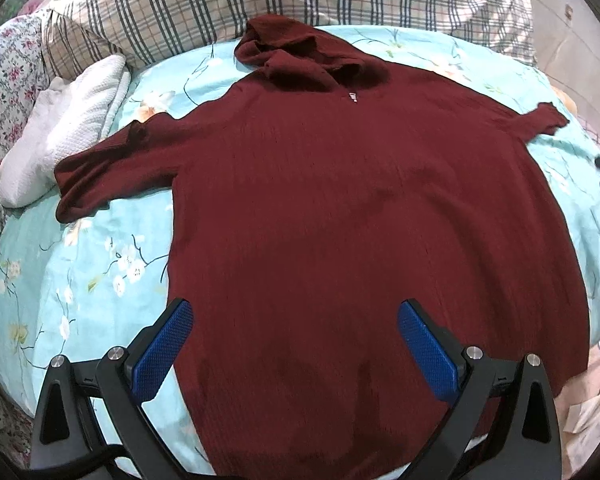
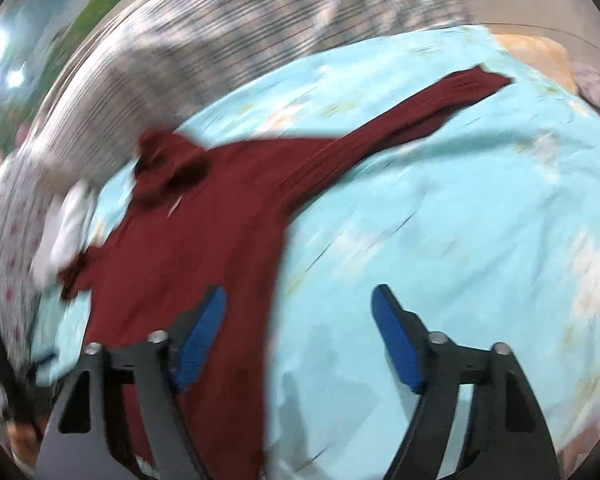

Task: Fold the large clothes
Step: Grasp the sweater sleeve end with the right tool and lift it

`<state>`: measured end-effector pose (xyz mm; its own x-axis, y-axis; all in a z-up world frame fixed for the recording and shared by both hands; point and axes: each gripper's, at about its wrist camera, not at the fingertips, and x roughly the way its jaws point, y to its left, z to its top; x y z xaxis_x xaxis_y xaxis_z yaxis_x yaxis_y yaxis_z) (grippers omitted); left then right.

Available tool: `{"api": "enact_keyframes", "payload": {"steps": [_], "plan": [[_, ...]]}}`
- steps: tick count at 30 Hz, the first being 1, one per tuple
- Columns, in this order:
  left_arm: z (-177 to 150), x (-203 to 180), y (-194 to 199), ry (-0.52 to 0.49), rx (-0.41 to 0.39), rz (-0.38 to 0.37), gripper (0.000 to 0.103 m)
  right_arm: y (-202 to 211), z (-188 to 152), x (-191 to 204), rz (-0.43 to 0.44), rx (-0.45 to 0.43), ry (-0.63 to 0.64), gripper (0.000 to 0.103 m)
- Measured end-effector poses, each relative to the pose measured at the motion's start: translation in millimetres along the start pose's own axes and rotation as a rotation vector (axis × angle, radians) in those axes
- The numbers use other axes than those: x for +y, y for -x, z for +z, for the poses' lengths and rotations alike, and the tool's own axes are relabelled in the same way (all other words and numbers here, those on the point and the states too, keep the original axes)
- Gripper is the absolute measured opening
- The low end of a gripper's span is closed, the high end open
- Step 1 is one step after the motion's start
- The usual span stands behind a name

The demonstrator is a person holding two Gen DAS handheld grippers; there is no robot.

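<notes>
Even indoor light, one view sharp, one smeared.

The left wrist view is crisp and evenly lit, with soft shadows on the maroon hoodie point(image 1: 340, 208); the right wrist view is heavily motion-blurred, the plaid quilt point(image 2: 228, 40) streaked. Both bend strongly at their dark fisheye rims.

Dark red hooded sweater point(image 1: 340, 208) spread flat, front up, across a light blue floral bedsheet point(image 1: 100, 280), hood bunched at the far end, both sleeves stretched outward to either side. Small pale tag visible just below the neckline. Left gripper point(image 1: 296, 308) poised over the near hem, blue-padded fingers point(image 1: 162, 350) set wide apart, nothing clamped between them; one pad over the sweater's near left edge, the other over its body. White textured cloth point(image 1: 64, 132) lying just beside the left-hand sleeve cuff. Plaid bedding point(image 1: 180, 4) heaped beyond the hood; flowered fabric point(image 1: 4, 92) along the left margin.
</notes>
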<state>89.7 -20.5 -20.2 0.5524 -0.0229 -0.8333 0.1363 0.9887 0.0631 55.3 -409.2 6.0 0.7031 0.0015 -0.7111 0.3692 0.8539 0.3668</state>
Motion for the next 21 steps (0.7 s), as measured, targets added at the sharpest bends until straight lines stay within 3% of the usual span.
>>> {"api": "enact_keyframes", "payload": {"steps": [2, 5, 10, 18, 21], "plan": [[5.8, 1.0, -6.6, 0.007, 0.018, -0.014, 0.102, -9.4, 37.5, -35.1, -0.032, -0.042, -0.074, 0.062], [13.8, -0.7, -18.4, 0.014, 0.049, -0.033, 0.102, -30.9, 89.3, -89.1, -0.07, -0.086, -0.196, 0.061], [28.8, -9.8, -44.2, -0.004, 0.103, -0.025, 0.102, -78.0, 151.9, -155.6, -0.119, -0.094, -0.341, 0.05], [50.0, -23.7, -76.9, -0.007, 0.154, -0.038, 0.102, -132.0, 200.9, -223.1, -0.125, -0.134, -0.501, 0.045], [53.2, -28.1, -85.0, -0.011, 0.161, -0.049, 0.102, -139.1, 211.9, -233.2, -0.117, -0.149, -0.504, 0.009]]}}
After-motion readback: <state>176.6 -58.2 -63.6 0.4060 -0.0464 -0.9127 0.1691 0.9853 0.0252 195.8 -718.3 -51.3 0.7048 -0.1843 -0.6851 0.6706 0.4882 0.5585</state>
